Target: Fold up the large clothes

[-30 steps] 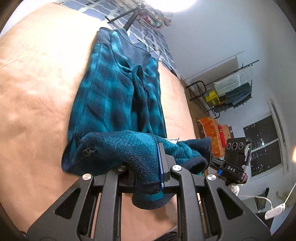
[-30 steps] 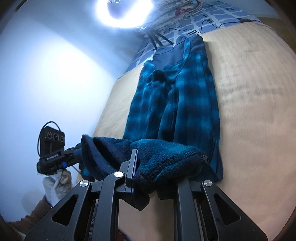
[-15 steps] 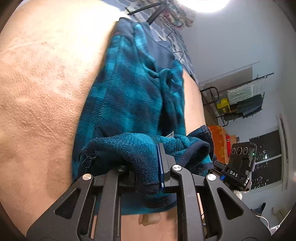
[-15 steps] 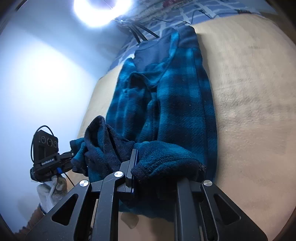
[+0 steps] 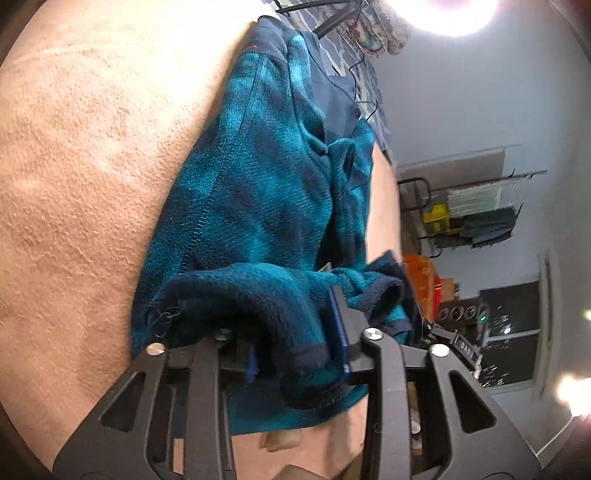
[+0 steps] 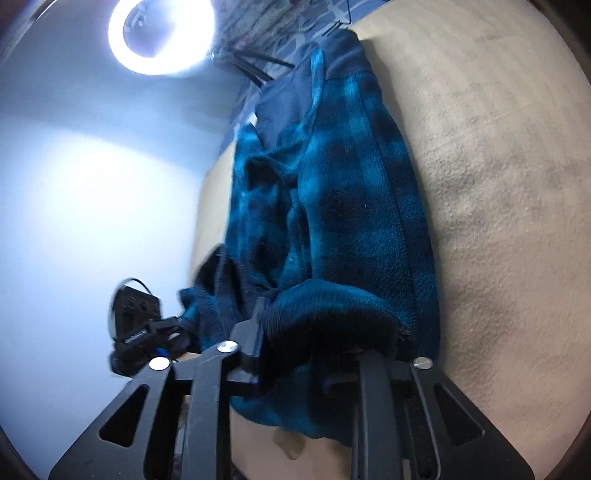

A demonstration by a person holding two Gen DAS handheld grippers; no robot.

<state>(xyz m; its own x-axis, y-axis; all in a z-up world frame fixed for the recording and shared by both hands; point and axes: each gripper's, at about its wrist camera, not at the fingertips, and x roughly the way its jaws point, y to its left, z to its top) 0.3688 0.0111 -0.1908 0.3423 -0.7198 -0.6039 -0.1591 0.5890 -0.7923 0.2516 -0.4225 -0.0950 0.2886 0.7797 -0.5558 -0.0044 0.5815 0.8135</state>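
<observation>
One teal-and-navy plaid fleece jacket (image 5: 258, 192) is laid lengthwise on the bed, on a tan blanket (image 5: 66, 177), collar at the far end near the ring light (image 6: 162, 33).

Left tongs (image 5: 299, 354): clamped on the near hem of the jacket, fleece bunched between the jaws. Right tongs (image 6: 306, 354): likewise gripping the hem at the other near corner; one finger is hidden by fabric, but the cloth is clearly held and lifted off the blanket. The left tongs are also seen from the right wrist view, beside the jacket's near edge.

Step in hand (judged): the hem is being carried toward the collar for a halving fold.

To be done well:
- Both corners should be kept level and moved together, so the fold line runs square across the jacket.
- The hem should be held taut between the two tongs; slack in the middle is already seen sagging.
- The hem should be lowered onto the collar end before release, not dropped.
- The loose sleeve fabric bunched mid-jacket may be trapped as a lump.

Count: one jacket, one blanket, two tongs, one ring light, one drying rack (image 5: 476, 206) beyond the jacket's far side.
</observation>
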